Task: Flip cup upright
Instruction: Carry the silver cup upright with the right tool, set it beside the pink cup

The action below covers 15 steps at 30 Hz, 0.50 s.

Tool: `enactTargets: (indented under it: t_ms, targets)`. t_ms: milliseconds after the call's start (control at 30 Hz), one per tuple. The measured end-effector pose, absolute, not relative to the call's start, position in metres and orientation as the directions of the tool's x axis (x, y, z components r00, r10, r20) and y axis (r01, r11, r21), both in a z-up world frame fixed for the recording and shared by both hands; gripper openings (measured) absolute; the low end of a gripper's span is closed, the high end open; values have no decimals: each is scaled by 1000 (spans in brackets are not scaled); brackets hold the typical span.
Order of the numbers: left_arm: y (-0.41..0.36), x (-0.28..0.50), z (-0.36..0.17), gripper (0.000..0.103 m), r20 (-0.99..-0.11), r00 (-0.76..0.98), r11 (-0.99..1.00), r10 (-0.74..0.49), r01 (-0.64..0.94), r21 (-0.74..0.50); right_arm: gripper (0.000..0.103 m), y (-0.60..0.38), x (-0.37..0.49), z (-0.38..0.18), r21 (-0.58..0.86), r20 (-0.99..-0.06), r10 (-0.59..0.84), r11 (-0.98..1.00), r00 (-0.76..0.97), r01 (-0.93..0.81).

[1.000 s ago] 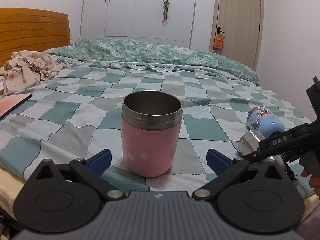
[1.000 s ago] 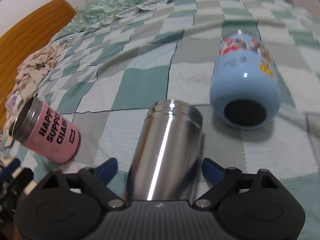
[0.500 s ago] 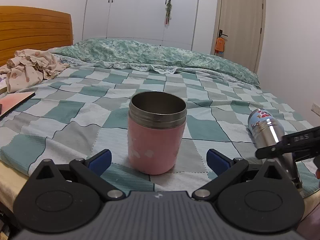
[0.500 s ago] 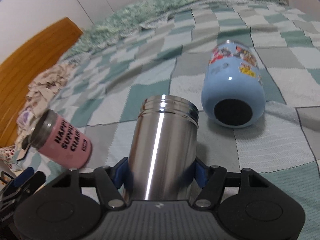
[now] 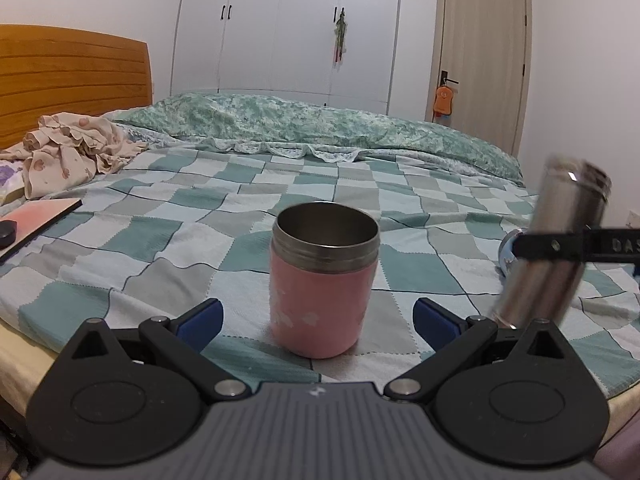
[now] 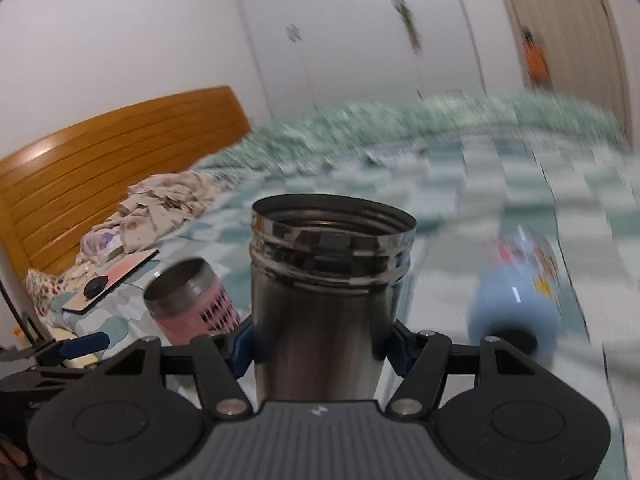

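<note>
1. The right gripper (image 6: 322, 346) has its blue pads (image 6: 240, 344) clamped on the steel cup (image 6: 326, 300), lifted above the checkered bedspread (image 5: 160, 240), mouth tilted up.
2. The left gripper (image 5: 316, 318) is spread wide around nothing; the pink cup (image 5: 322, 280) stands upright just ahead.
3. A blue bottle (image 6: 516, 304) lies on its side nearby.

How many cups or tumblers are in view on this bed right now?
3. The pink cup stands upright on the checkered bedspread; the steel tumbler is gripped in the right gripper, tilted; the blue tumbler lies on its side beyond. Others may be out of frame.
</note>
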<state>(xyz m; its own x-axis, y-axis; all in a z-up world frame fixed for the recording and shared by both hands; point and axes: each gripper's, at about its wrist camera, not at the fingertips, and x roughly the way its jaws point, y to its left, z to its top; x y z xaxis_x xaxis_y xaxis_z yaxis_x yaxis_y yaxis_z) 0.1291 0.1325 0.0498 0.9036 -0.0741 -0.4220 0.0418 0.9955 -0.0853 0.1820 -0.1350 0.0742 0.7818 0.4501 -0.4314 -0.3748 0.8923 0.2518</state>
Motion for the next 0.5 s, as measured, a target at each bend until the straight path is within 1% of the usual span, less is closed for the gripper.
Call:
enactTargets:
  t_ms: [133, 267, 333, 500]
  targets:
    - [135, 132, 51, 103, -426, 904, 998, -40, 17, -59, 63, -101, 187, 85, 137, -366, 445, 894, 817, -426]
    - [137, 134, 49, 103, -428, 904, 1000, -11, -2, -30, 63, -64, 193, 82, 22, -318, 433, 893, 843, -450]
    - [140, 134, 48, 103, -429, 903, 1000, -6, -7, -29, 63, -53, 195, 74, -9, -297, 425, 894, 855, -447]
    - [145, 136, 43, 103, -440, 898, 999, 3, -21, -36, 63, -35, 207, 50, -46, -294, 389, 907, 873, -419]
